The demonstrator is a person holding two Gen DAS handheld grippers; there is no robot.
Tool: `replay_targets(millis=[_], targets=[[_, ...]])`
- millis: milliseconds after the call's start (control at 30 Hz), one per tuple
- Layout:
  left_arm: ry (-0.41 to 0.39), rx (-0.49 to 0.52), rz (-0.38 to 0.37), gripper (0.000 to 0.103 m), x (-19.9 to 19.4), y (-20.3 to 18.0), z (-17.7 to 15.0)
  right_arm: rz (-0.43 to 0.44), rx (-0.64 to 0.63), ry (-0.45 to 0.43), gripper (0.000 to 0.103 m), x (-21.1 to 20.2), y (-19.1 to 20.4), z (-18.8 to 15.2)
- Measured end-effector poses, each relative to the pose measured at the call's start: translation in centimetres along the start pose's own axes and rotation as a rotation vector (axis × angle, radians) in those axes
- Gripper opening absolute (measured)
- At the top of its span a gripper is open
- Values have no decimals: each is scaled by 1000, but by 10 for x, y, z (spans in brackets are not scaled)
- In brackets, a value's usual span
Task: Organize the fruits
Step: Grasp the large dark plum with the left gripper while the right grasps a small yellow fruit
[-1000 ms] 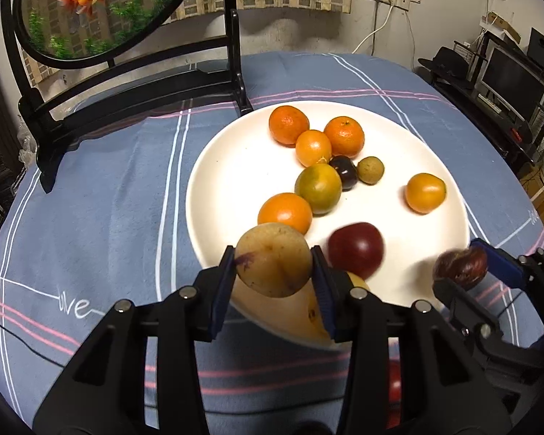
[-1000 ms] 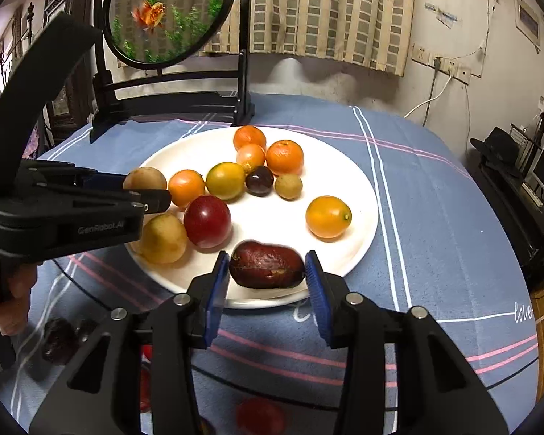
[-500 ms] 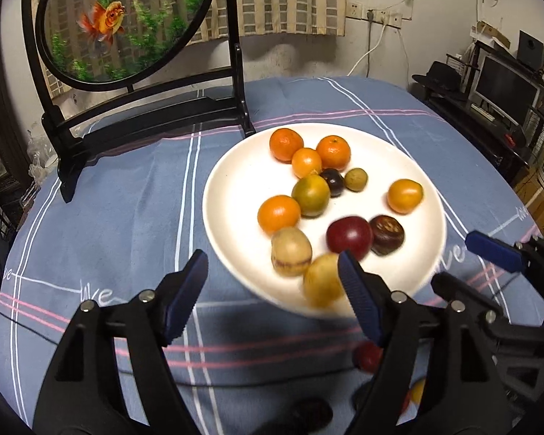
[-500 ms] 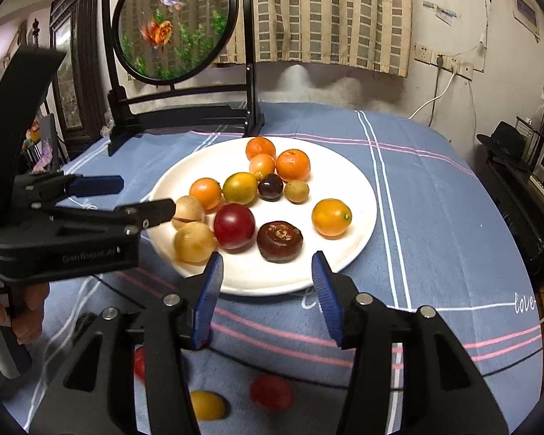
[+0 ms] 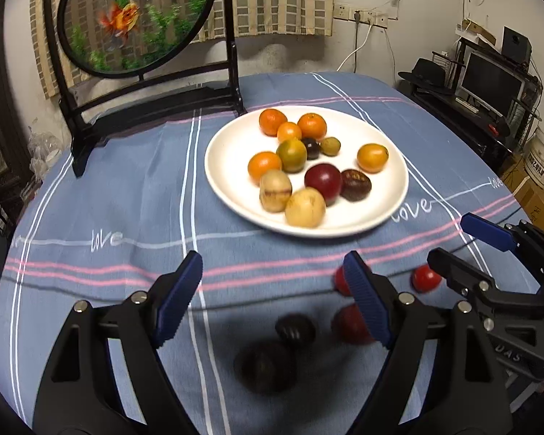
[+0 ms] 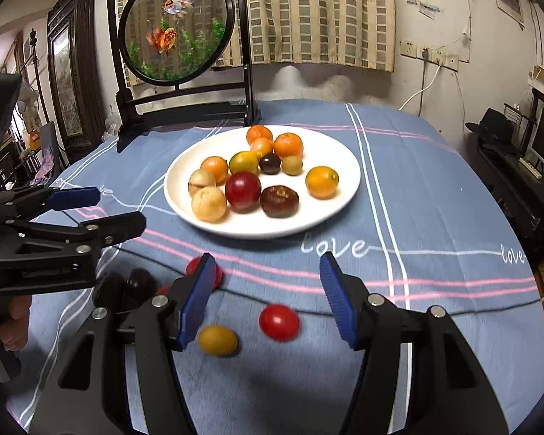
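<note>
A white plate [image 5: 235, 137] [image 6: 348, 166] on the blue cloth holds several fruits: oranges, a tan fruit [image 5: 275, 190], a red plum [image 5: 322, 179] and a dark brown fruit [image 5: 355, 185] [image 6: 279, 201]. My left gripper [image 5: 273, 290] is open and empty, short of the plate, over loose dark fruits [image 5: 266, 364]. My right gripper [image 6: 266, 291] is open and empty, over a red tomato [image 6: 279, 322] and a yellow fruit [image 6: 217, 340] on the cloth. Each gripper also shows in the other's view: the right [image 5: 464, 243], the left [image 6: 98, 210].
A round fish-picture screen on a black stand [image 5: 141, 105] [image 6: 185, 108] stands at the table's back left. More red fruits [image 5: 424, 278] lie on the cloth near the front. A monitor and shelf [image 5: 489, 83] are off the table's right edge.
Both grippers let go of their fruits, the tan one and the dark brown one, onto the plate and pulled back toward the near edge, jaws wide open.
</note>
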State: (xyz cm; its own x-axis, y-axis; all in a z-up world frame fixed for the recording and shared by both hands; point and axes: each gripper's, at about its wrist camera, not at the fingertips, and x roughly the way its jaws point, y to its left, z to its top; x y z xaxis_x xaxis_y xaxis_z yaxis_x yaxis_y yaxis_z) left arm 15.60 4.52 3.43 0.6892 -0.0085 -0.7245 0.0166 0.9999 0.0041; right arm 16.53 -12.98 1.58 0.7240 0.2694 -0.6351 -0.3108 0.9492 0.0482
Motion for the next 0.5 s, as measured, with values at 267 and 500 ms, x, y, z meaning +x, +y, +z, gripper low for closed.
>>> replay_targets(millis=[267,500], targets=[[6,-13,3,83,-12,4,-24,-3,3,6,60,-7,6,-17],[15,-32,3,84,-11,15,-41,-1,-3,16,61,-5,8,-24]])
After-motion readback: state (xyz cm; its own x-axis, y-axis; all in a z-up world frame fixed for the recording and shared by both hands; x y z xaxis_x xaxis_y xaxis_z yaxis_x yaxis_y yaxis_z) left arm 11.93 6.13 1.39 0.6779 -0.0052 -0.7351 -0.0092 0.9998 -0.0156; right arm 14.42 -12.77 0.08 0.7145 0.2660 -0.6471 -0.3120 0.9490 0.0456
